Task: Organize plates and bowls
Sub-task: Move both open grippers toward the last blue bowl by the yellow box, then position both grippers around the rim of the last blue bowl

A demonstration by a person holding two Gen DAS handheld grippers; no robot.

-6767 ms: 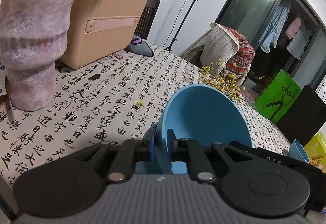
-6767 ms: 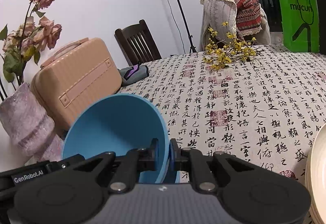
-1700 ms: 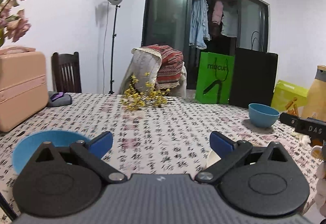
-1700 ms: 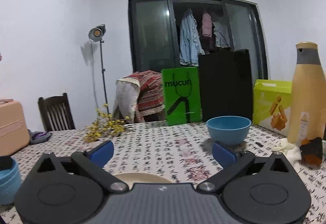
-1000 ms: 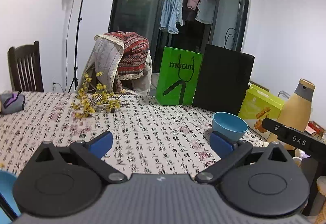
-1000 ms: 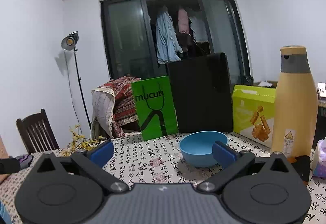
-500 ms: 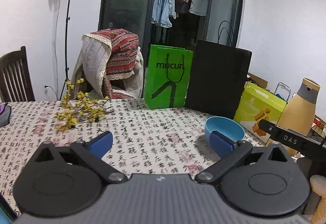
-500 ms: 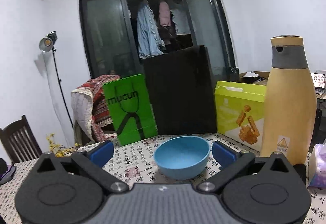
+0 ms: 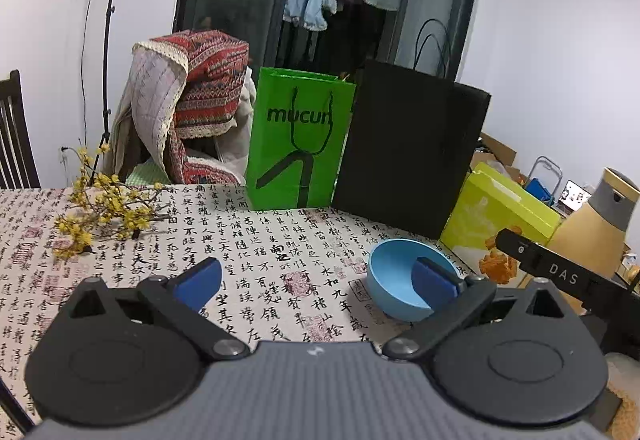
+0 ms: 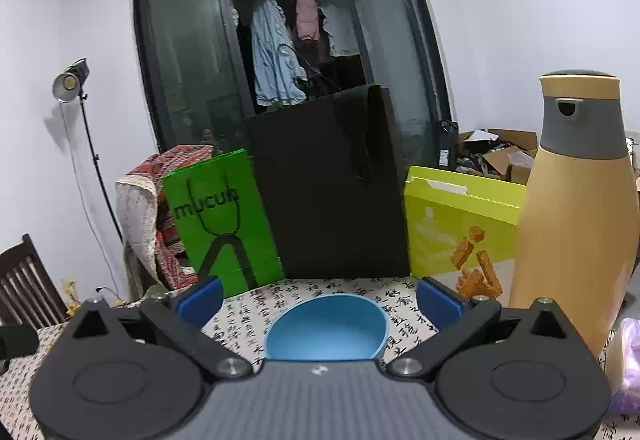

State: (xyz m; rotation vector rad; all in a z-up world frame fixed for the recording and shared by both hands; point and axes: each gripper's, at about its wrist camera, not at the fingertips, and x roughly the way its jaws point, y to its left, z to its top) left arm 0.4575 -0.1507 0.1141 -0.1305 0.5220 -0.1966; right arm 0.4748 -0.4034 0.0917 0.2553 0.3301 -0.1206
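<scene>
A small blue bowl stands upright on the calligraphy-print tablecloth near the table's far right side. My left gripper is open and empty, with the bowl just behind its right fingertip. My right gripper is open and empty, and the same blue bowl sits between its spread fingers, just ahead of the gripper body. The right gripper's black arm shows at the right of the left wrist view.
Behind the bowl stand a green paper bag, a black bag and a yellow-green snack box. A tall tan bottle stands to the right. A yellow flower sprig lies at the left.
Both grippers have moved toward the blue bowl and tilted down. The bowl now sits lower and closer in the right wrist view, between the open fingers.
</scene>
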